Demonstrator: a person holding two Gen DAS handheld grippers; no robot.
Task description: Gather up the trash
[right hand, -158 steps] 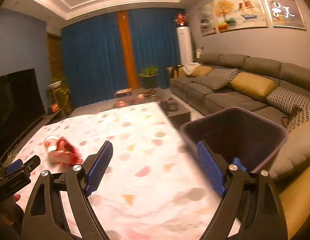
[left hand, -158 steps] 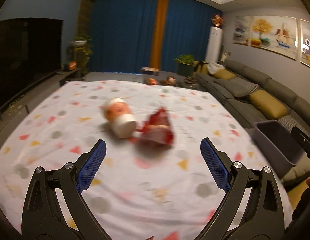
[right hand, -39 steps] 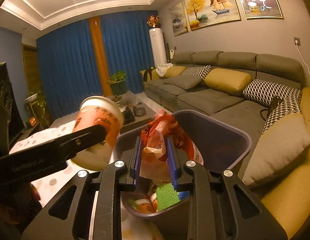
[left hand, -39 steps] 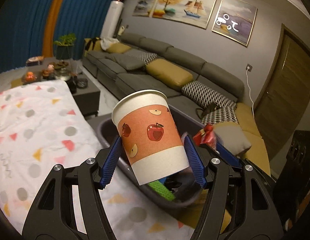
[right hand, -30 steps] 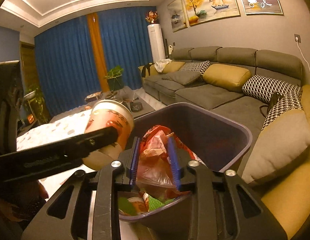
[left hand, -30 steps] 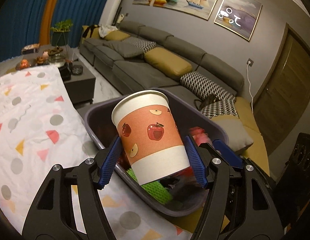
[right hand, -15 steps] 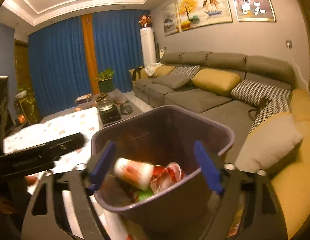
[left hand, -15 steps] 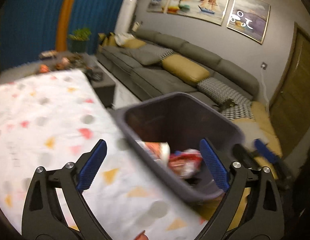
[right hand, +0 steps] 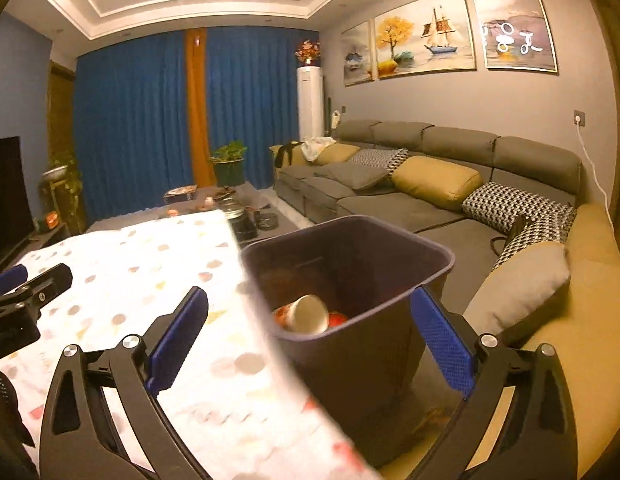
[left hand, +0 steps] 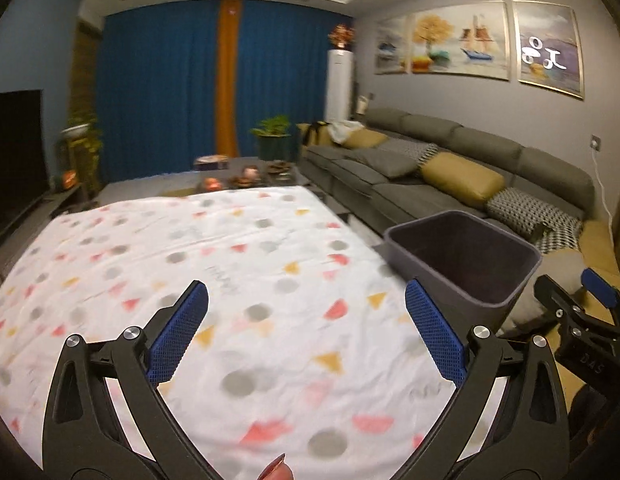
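Observation:
A dark grey trash bin (right hand: 424, 270) stands at the table's right edge; it also shows in the left wrist view (left hand: 506, 296). Inside it lie the paper cup (right hand: 303, 314) with apple print, on its side, and a red wrapper (right hand: 337, 319) beside it. My right gripper (right hand: 307, 334) is open and empty, just in front of the bin. My left gripper (left hand: 305, 330) is open and empty above the table (left hand: 237, 264), which has a white cloth with coloured dots and triangles.
A grey sofa (right hand: 410, 200) with yellow and patterned cushions runs along the right wall behind the bin. A low coffee table (left hand: 245, 176) with small items stands beyond the table. A TV (left hand: 13, 160) is at the left.
Both grippers opened and dropped the cup and the red wrapper into the bin. Since then the left gripper has swung back left over the table, and the right gripper has drawn back from the bin.

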